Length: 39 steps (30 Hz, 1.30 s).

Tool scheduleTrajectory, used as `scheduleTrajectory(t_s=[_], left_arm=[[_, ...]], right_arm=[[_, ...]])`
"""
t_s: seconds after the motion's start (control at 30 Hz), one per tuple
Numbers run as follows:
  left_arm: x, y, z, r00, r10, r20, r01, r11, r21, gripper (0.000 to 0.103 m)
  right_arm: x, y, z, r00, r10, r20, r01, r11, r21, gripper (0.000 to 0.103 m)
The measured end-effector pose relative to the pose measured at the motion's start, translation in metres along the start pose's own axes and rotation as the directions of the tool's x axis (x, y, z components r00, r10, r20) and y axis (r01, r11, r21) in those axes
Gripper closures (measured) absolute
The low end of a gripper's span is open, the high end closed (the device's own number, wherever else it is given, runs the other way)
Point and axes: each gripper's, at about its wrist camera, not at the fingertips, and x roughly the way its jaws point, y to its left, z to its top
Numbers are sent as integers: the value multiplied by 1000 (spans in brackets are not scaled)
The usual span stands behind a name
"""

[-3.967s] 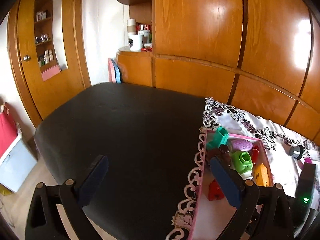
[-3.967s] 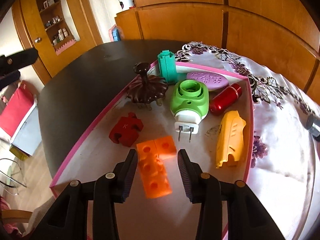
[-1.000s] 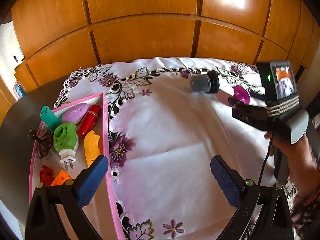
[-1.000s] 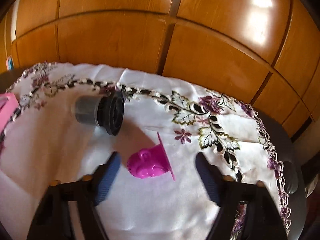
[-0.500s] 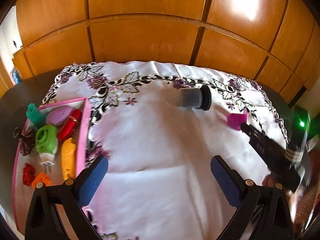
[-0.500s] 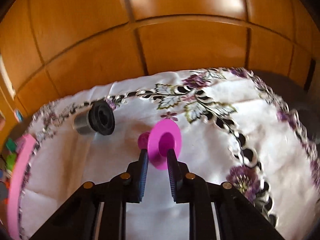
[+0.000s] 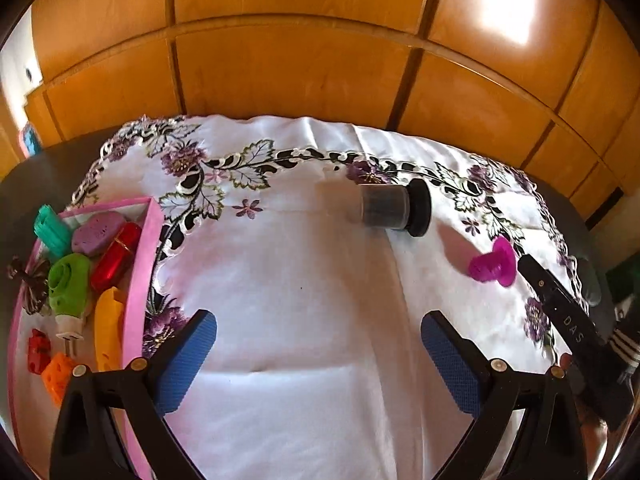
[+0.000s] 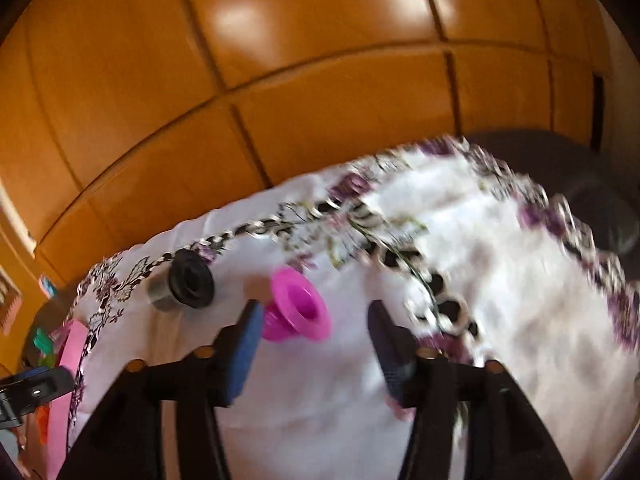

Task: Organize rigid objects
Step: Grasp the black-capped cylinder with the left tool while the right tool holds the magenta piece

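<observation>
Our right gripper [image 8: 316, 334], fingers spread wide and empty, is nearer the magenta flanged piece [image 8: 295, 311] lying on the tabletop cloth beside its left finger, flange toward us; our left gripper [image 7: 320, 354] gapes empty.

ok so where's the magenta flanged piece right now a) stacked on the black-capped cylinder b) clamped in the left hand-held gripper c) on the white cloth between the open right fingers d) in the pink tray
c: the magenta flanged piece lies on the white cloth between the spread fingers of the right hand-held gripper, which are open around it, apart from the black-capped cylinder and well away from the pink tray.
</observation>
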Motion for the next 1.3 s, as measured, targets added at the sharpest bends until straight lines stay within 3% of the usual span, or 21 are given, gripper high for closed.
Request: scheduleTrajectory(t_s=[0.1,0.17,0.23,0.27,0.3,0.5,0.57,0.77,1.0,1.13,1.3], left_arm=[[7,1,2,1000,8,-22,-8,1000,-8,0],[9,1,5,1000,15,-22,-15,1000,-7,0],[11,1,7,999,25,-20,-26,1000,-9,0],[13,1,8,999,25,-23,-25,1000,-10,0],[14,1,10,999,25,-26,-25,1000,-10,0],[23,-7,16,999,20,-34,-20,1000,-11,0],[26,-9,18,999,17,-32,-17,1000,-11,0],[45,-23,28,999,-8,-43,7,1000,-18,0],[69,-41,51,999,-18,-31,17,1000,-15,0],[87,-53,65,1000,26,-7,-26,998,50,0],[104,-57,75,1000,10,1,-10,997,74,0]], right_arm=[[20,22,5,998,-28,-58,21,993,-117,41],[37,35,0,989,-100,-109,77,976,-203,41],[46,36,-6,983,-120,-136,86,969,-232,41],[50,35,-8,982,-120,-146,83,969,-233,49],[53,32,-9,980,-117,-159,79,971,-224,53],[44,7,-6,992,-2,-125,-10,996,-94,56],[38,2,-5,994,21,-108,-28,998,-62,85],[30,-3,-11,995,57,-85,-56,998,12,85],[14,-33,-20,993,118,6,-117,975,191,87],[13,-35,-22,993,120,21,-122,972,200,87],[15,-30,-22,994,108,19,-110,979,170,86]])
